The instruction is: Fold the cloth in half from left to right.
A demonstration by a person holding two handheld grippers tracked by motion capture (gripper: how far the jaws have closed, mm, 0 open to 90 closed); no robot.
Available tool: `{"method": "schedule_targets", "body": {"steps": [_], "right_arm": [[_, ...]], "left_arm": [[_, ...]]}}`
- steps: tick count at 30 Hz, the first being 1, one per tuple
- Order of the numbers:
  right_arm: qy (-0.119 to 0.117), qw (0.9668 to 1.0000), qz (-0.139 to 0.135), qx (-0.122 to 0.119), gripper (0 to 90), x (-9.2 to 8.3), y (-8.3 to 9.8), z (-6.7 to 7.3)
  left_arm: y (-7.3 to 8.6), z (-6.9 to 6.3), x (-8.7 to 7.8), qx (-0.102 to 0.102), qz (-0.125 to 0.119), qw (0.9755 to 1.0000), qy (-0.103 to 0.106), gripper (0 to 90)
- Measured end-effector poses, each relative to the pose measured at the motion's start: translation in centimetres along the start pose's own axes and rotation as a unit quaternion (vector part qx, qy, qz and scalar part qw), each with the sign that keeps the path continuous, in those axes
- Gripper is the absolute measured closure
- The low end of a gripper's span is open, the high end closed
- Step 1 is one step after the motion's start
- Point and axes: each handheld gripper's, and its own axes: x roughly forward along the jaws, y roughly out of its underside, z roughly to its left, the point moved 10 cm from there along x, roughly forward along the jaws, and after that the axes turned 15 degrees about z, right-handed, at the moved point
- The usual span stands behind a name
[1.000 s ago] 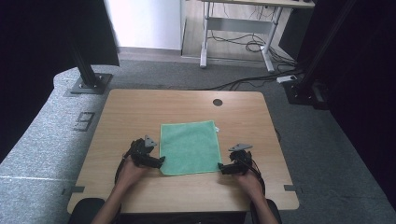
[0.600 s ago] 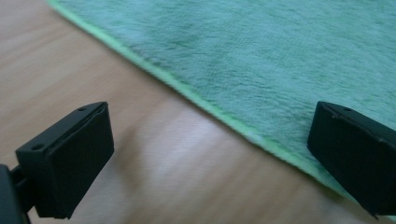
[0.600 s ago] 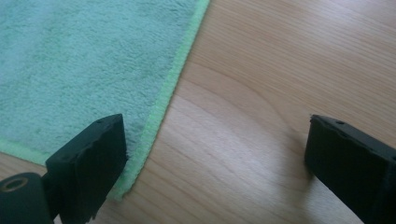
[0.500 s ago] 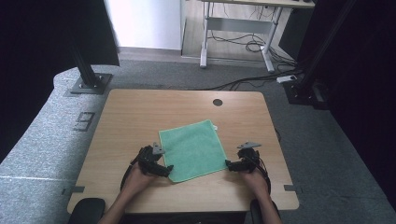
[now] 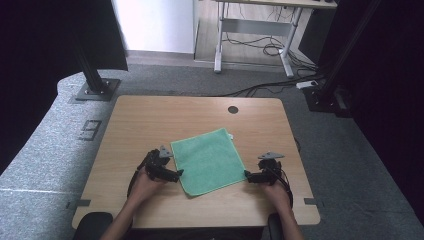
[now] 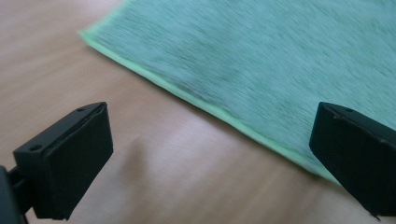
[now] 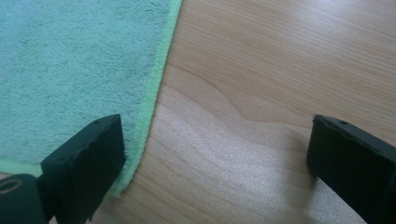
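Since the earlier frame the square, fuzzy green cloth [image 5: 208, 161] has rotated slightly near the wooden table's [image 5: 150, 120] front edge, with the left gripper [image 5: 172, 172] and right gripper [image 5: 248, 175] gaping, empty, at its near corners.

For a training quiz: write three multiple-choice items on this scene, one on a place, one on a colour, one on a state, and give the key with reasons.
1. Where does the cloth lie?
A. on the floor
B. flat on the table, between the two grippers
C. draped over a table edge

2. What colour is the cloth?
A. green
B. red
C. white

3. How do the left gripper and the right gripper stand?
A. both shut on the cloth
B. one open, one shut
C. both open, holding nothing

Key: B, the high view shows it spread between them; A, every view shows green; C, each gripper view shows jaws wide apart over bare wood and cloth edge.
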Motion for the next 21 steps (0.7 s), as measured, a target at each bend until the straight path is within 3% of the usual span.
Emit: {"method": "schedule_targets", "body": {"steps": [9, 16, 21], "right_arm": [[0.001, 1.0000, -0.004, 0.003, 0.9, 0.1, 0.0, -0.1], [0.001, 1.0000, -0.005, 0.004, 0.9, 0.1, 0.0, -0.1], [0.001, 1.0000, -0.005, 0.003, 0.8, 0.1, 0.0, -0.1]], "left_arm": [[-2.5, 4.4, 0.1, -0.040, -0.023, 0.9988, -0.015, 0.3], [-4.8, 6.9, 1.0, -0.058, -0.025, 0.9975, -0.031, 0.6], [-5.6, 8.5, 2.3, -0.076, -0.013, 0.9960, -0.045, 0.6]]}}
